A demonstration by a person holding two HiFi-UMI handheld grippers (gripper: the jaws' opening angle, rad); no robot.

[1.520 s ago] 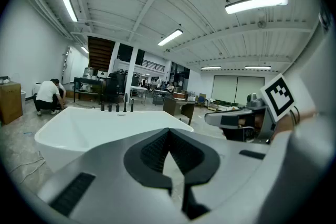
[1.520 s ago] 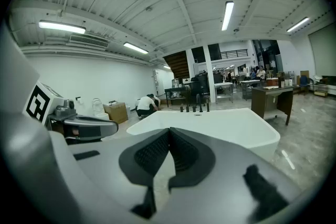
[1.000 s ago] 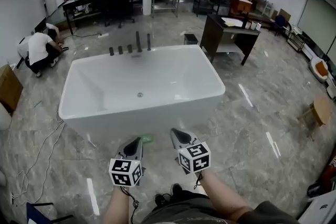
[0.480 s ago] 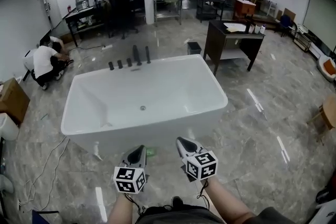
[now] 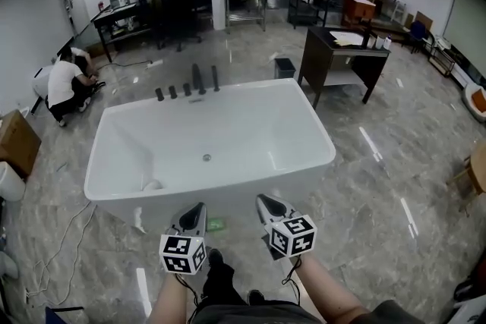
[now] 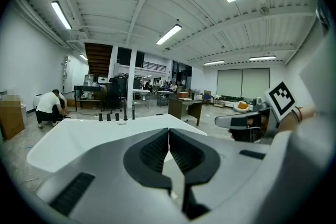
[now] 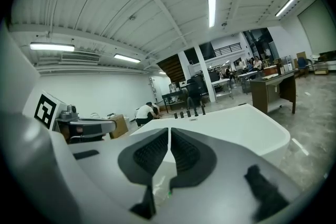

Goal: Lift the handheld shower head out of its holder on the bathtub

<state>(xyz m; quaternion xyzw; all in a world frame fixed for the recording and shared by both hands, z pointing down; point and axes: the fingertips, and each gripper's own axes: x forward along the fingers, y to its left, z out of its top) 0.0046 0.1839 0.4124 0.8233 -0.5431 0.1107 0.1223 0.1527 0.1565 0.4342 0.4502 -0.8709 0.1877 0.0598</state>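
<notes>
A white bathtub stands on the marble floor in front of me. At its far edge is a row of dark fittings. The two tallest posts stand at the row's right end; which one is the handheld shower head is too small to tell. My left gripper and right gripper hover side by side just short of the tub's near rim. Both are shut and hold nothing. The left gripper view shows the shut left gripper before the tub and the fittings. In the right gripper view the right gripper is the same.
A dark desk stands beyond the tub's far right corner, with a small black bin near it. A person crouches at the far left, by a cardboard box. A cable and a green scrap lie on the floor.
The view has moved closer to the tub. Both shut grippers have moved forward with it and now sit nearer the near rim. A dark shoe now shows between my arms.
</notes>
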